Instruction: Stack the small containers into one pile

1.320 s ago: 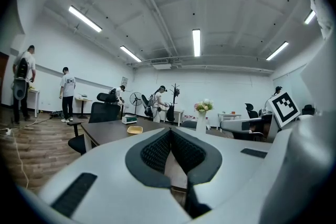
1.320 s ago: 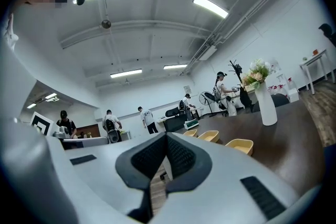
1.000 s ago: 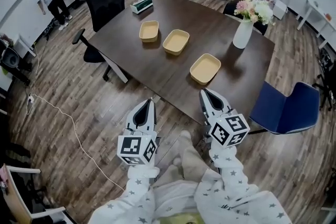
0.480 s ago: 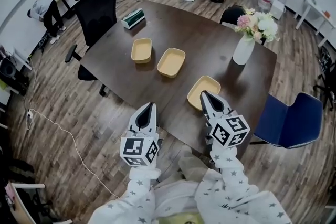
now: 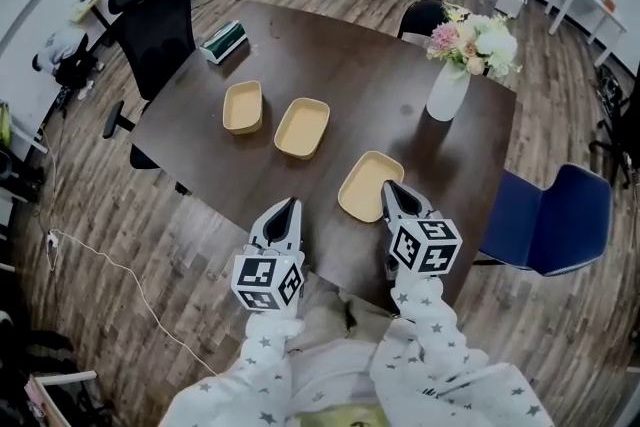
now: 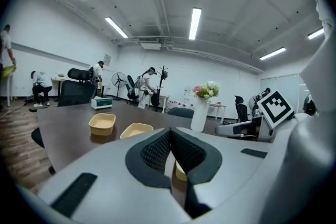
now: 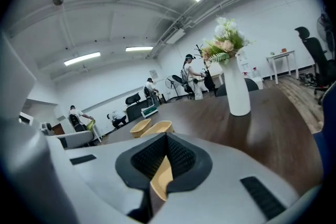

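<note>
Left gripper [image 5: 287, 206]: your jaws are closed, tips meeting, nothing between them. It sits at the near edge of the bench [image 5: 330, 55], well to the left of the vase [image 5: 446, 91] and closer to you.

Right gripper [image 5: 391, 188]: your jaws are closed as well, and empty. The tips lie over the near right rim of the near container [image 5: 366, 185]. You cannot tell from any view whether they touch it. In the right gripper view that tan rim shows through the gap below the closed tips.

Containers: three, all tan, open side up, separate and unstacked.
- The near container lies down and left of the vase, the closest of the three to it.
- The middle container [image 5: 302, 127] lies further left of the vase, apart from the near one.
- The far container [image 5: 243, 106] lies furthest left of the vase, just beside the middle one.

A box [image 5: 222, 41] stands on the bench up and far left of the vase, beyond the far container.
</note>
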